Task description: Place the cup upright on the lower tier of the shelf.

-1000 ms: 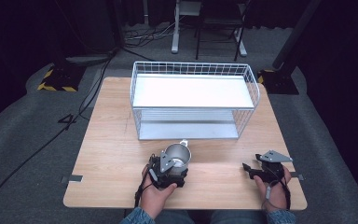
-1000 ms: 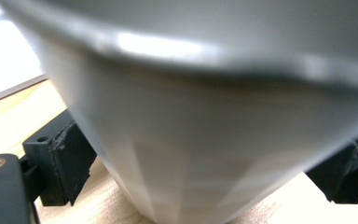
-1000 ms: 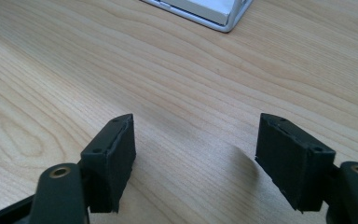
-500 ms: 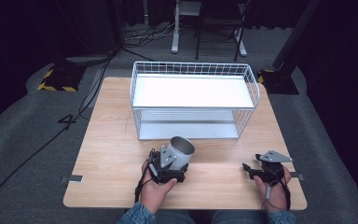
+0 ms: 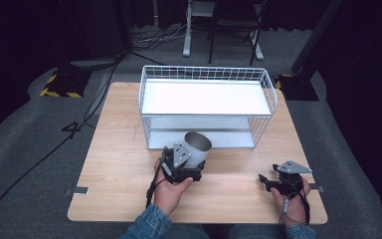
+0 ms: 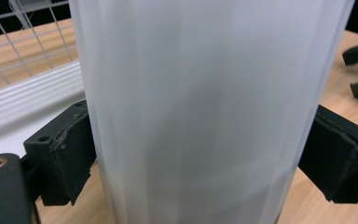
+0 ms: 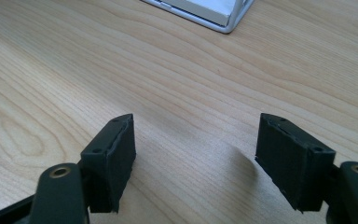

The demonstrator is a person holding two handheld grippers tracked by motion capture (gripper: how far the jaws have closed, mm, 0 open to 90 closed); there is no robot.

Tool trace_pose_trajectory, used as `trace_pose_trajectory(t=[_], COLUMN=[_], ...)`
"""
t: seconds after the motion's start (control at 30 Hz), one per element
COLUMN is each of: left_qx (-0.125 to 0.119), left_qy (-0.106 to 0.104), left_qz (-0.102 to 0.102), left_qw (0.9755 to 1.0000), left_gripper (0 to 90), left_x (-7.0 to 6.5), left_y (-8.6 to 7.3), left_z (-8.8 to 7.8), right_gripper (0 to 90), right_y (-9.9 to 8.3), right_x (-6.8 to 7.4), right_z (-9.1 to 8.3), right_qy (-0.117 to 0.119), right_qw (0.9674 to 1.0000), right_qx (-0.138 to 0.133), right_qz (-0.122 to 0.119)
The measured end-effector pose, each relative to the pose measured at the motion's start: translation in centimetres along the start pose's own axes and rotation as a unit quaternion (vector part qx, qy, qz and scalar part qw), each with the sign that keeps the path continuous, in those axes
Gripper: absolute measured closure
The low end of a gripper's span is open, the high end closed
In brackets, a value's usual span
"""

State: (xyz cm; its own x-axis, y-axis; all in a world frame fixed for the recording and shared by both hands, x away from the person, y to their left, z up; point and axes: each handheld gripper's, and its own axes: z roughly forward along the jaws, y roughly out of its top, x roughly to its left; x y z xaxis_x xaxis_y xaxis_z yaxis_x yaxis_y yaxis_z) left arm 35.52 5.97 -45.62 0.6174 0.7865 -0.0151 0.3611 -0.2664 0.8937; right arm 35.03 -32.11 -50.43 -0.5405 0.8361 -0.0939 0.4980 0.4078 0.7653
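Observation:
A silver metal cup (image 5: 196, 147) is held off the table, tilted with its open mouth toward the wire rack. My left gripper (image 5: 189, 162) is shut on it; in the left gripper view the cup (image 6: 209, 112) stands between both pads (image 6: 70, 149), pressed from either side. My right gripper (image 5: 271, 183) rests near the front right of the table, open, with bare wood between its pads (image 7: 114, 154).
A white two-level wire rack (image 5: 206, 107) stands at the back middle of the wooden table (image 5: 114, 149), just beyond the cup. Its corner (image 7: 214, 16) shows in the right gripper view. Cables and chair legs lie on the floor behind.
The left gripper has lifted the cup and carried it forward toward the rack, tipping its mouth more to the rack. The right gripper has stayed put.

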Motion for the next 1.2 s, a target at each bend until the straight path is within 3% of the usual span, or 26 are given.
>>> trace_pose_trajectory(t=[0.1, 0.27, 0.7, 1.03, 1.13, 1.2], left_qx=[-0.010, -0.050, -0.092, -0.087, -0.074, -0.074], left_qy=[0.002, -0.001, 0.018, 0.032, 0.059, 0.059], left_qz=[-0.003, -0.020, -0.035, -0.038, -0.045, -0.045], left_qw=[0.9999, 0.9985, 0.9950, 0.9950, 0.9945, 0.9945], left_gripper=[8.8, 8.8, 8.8, 8.7, 8.7, 8.7], left_x=[0.1, 0.6, 2.4, 3.9, 4.2, 4.4], left_y=[0.2, 0.9, 1.3, 1.8, 1.9, 1.9], left_z=[0.4, 1.8, 5.3, 7.3, 8.2, 8.6], right_gripper=[28.3, 28.4, 28.4, 28.3, 28.3, 28.4], right_y=[0.0, 0.0, 0.0, 0.0, 0.0, 0.0], right_x=[0.0, 0.0, 0.0, 0.0, 0.0, 0.0], right_z=[0.0, 0.0, 0.0, 0.0, 0.0, 0.0], right_qy=[0.000, 0.001, 0.002, 0.002, 0.003, 0.004], right_qw=[1.0000, 1.0000, 1.0000, 1.0000, 1.0000, 1.0000], right_qx=[0.000, 0.001, 0.001, 0.000, 0.000, 0.000], right_qz=[0.000, 0.000, 0.000, -0.001, -0.002, -0.002])
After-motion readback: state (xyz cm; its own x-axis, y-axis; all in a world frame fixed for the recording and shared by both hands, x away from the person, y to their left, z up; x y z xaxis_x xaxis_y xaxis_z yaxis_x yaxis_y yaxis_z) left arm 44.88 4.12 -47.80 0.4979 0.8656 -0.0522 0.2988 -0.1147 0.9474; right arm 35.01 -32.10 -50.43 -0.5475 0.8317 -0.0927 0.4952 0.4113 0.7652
